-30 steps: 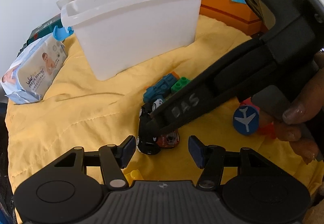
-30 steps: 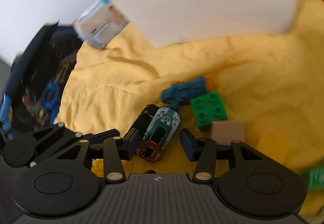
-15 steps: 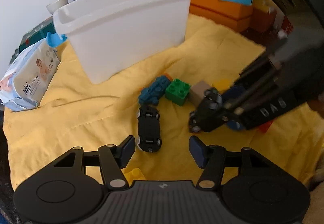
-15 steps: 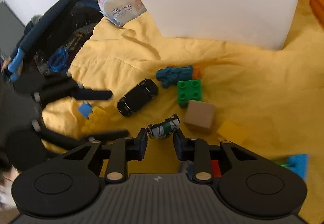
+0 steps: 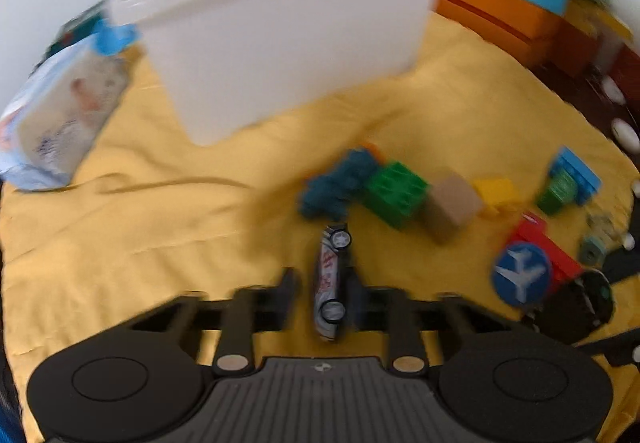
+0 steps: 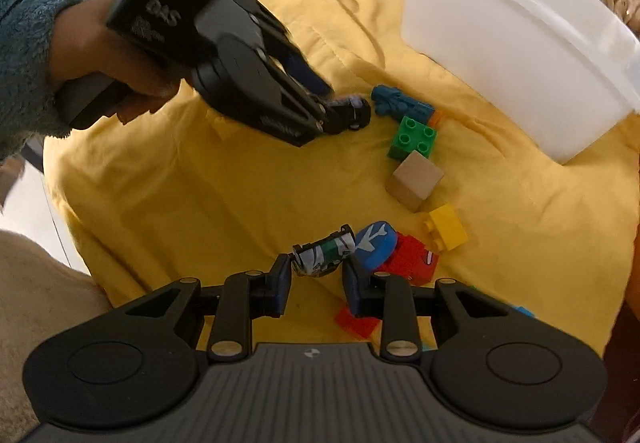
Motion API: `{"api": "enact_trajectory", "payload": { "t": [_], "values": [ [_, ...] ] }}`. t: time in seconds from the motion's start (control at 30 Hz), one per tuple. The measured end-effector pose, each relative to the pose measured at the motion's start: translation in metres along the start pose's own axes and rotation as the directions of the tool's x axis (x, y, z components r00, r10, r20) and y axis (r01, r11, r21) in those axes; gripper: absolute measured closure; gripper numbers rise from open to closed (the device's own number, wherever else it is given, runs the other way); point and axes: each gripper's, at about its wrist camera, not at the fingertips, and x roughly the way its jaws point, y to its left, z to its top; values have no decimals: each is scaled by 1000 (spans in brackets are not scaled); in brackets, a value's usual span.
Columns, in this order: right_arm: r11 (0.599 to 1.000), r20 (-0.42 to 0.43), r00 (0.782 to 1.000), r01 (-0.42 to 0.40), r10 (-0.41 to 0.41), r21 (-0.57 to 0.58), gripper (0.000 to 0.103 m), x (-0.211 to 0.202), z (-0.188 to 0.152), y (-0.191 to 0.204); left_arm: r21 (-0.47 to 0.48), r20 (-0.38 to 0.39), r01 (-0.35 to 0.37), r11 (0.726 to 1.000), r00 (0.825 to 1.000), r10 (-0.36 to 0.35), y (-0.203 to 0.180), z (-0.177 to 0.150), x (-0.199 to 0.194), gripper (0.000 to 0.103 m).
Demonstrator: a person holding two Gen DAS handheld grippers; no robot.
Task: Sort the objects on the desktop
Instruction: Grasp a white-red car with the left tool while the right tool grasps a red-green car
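My left gripper (image 5: pixel 322 293) is shut on a black toy car (image 5: pixel 331 283), held on its side above the yellow cloth (image 5: pixel 160 243); the same gripper and car (image 6: pixel 348 113) show in the right wrist view. My right gripper (image 6: pixel 316 275) holds a green and white toy car (image 6: pixel 324 255) between its fingers, low over the cloth beside a blue airplane disc (image 6: pixel 376 243). A white plastic bin (image 5: pixel 280 31) stands behind. A teal toy (image 5: pixel 336 183), green brick (image 5: pixel 394 191) and tan cube (image 5: pixel 452 207) lie in front of it.
A baby-wipes pack (image 5: pixel 60 123) lies left of the bin. A yellow brick (image 6: pixel 446 227), red pieces (image 6: pixel 412 259) and a blue and green toy (image 5: pixel 568 179) lie on the cloth. Orange boxes (image 5: pixel 500 19) stand at the back right.
My left gripper closed on the black car and lifted it on its side. My right gripper carried the green car to the right, down beside the airplane disc.
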Motion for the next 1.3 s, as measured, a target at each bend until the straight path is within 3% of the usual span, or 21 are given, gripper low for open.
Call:
{"api": "enact_trajectory", "payload": {
  "t": [0.1, 0.2, 0.27, 0.37, 0.47, 0.57, 0.67, 0.73, 0.8, 1.0, 1.17, 1.23, 1.3],
  "values": [
    [1000, 5, 1000, 12, -11, -26, 72, 1, -6, 5, 108, 28, -32, 994, 999, 29, -27, -7, -8, 78],
    [998, 58, 997, -42, 45, -46, 69, -3, -13, 13, 143, 44, -12, 990, 999, 6, -45, -17, -15, 69],
    [996, 90, 992, -84, 86, -29, 68, -8, -17, 13, 130, 42, -3, 992, 999, -2, -49, -23, -19, 69],
    [997, 111, 991, -75, 76, -13, 67, -14, -23, 9, 98, 41, -8, 995, 999, 4, -49, -31, -30, 67],
    [994, 136, 985, -108, 103, 32, 64, -17, -29, -1, 62, 55, 5, 998, 998, -8, -43, -36, -39, 58],
    [994, 121, 987, -109, 106, 22, 65, -13, -28, 4, 14, 34, 3, 1000, 999, -4, -39, -34, -34, 58],
    [994, 134, 986, -102, 97, 28, 54, -19, -32, 8, 14, 32, 15, 1000, 999, -15, -45, -29, -25, 58],
    [996, 129, 988, -90, 86, 28, 55, -21, -37, 6, 9, -3, 12, 1000, 1000, -12, -48, -26, -11, 58],
    [997, 118, 990, -79, 78, 4, 55, -20, -40, 8, -23, 19, 18, 1000, 1000, -17, -46, -25, -11, 70],
    [987, 149, 987, -39, 62, -155, 66, -13, -48, 32, -64, 15, -31, 997, 999, 32, -33, -36, -24, 70],
    [969, 143, 988, 85, -53, -230, 67, 12, -55, 46, -113, 4, -46, 993, 999, 46, -31, -55, -41, 70],
    [958, 160, 981, 148, -110, -245, 72, 18, -58, 49, -126, 1, -46, 991, 999, 46, -35, -63, -47, 70],
    [967, 171, 978, 155, -121, -201, 81, 19, -58, 44, -126, 0, -52, 991, 999, 52, -41, -68, -49, 70]
  ]
}}
